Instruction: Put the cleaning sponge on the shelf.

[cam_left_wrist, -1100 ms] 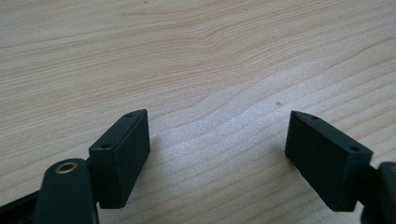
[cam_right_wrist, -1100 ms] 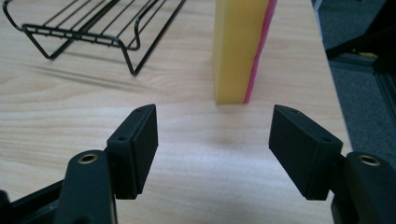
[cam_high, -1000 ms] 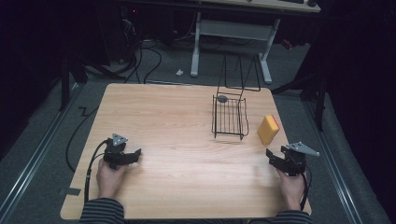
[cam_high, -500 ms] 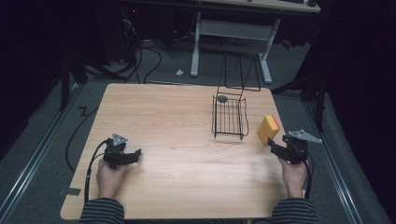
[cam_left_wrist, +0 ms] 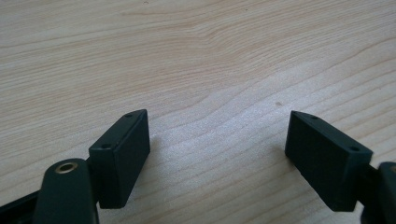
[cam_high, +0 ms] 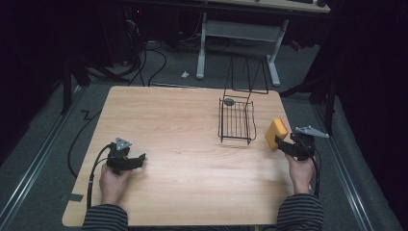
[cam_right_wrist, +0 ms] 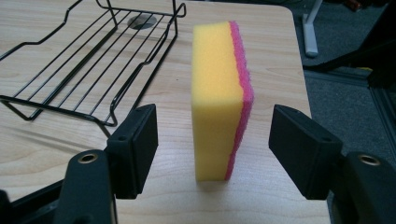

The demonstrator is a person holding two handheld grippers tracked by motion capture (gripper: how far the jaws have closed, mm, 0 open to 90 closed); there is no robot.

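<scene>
A yellow sponge (cam_right_wrist: 217, 100) with a pink scouring side stands on its edge near the table's right edge (cam_high: 276, 132). My right gripper (cam_right_wrist: 212, 140) is open, its jaws on either side of the sponge and clear of it; in the high view it (cam_high: 284, 144) sits just in front of the sponge. A black wire basket (cam_high: 236, 120) stands to the sponge's left (cam_right_wrist: 88, 60). My left gripper (cam_high: 139, 160) rests low over the bare wood at the front left, open with nothing between its jaws (cam_left_wrist: 217, 149).
The wooden table (cam_high: 183, 144) has a round grey cable port (cam_high: 229, 101) behind the basket. Its right edge (cam_right_wrist: 303, 93) runs close beside the sponge, with grey floor beyond. A desk frame (cam_high: 238, 33) stands behind the table.
My right gripper has moved forward and a little up toward the sponge, so its jaws now straddle it. The left gripper has stayed where it was.
</scene>
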